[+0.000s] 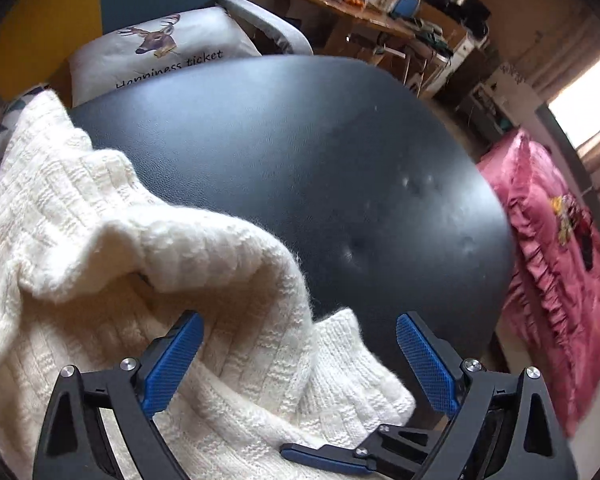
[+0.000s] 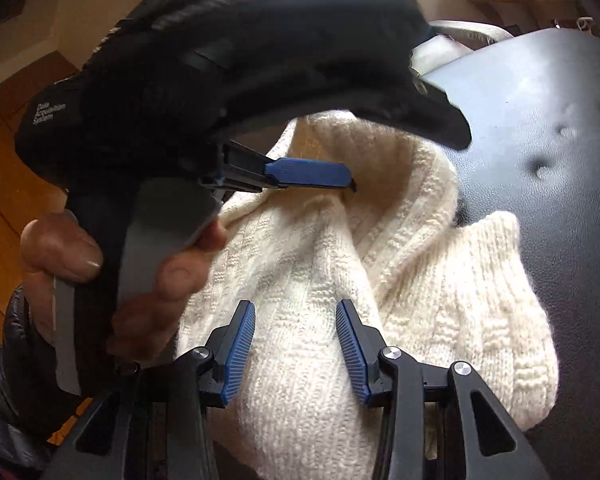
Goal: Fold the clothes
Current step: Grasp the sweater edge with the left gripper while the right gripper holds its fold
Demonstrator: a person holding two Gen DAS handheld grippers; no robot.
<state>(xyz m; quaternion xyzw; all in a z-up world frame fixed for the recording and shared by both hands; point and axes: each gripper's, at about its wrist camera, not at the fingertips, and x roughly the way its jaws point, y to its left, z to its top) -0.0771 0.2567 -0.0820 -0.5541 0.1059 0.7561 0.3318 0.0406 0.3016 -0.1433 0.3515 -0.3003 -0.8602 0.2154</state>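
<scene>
Closest to us, our right gripper (image 2: 295, 344) hangs over the cream knitted sweater (image 2: 380, 280) with its blue pads partly apart; knit shows in the gap, but we cannot tell whether the pads actually pinch it or only hover above it. Just beyond, in the right wrist view, our left gripper (image 2: 308, 174) reaches in from the side, held by a hand (image 2: 100, 272), and one blue finger lies right at a raised fold of the sweater. From its own camera the left gripper (image 1: 300, 352) stands wide open, its pads on either side of a bunched ridge of knit, gripping nothing yet. The sweater lies heaped at the near edge of the dark padded table (image 1: 300, 152), part of it draped up and rolled over itself, with a ribbed end (image 1: 340, 344) poking out toward the bare surface. We judge the main risk to be a bad grab: the knit is thick and loose, so closing here could catch several layers at once or only fuzz, and the fold would come out skewed or slip free when lifted. With both grippers so close together, they could also knock each other. The smooth table may let the whole pile slide toward us and off the edge. Farther off sit a deer-print cushion (image 1: 160, 52), a pink cloth (image 1: 552, 272) and a cluttered desk (image 1: 360, 4), none in the way.
</scene>
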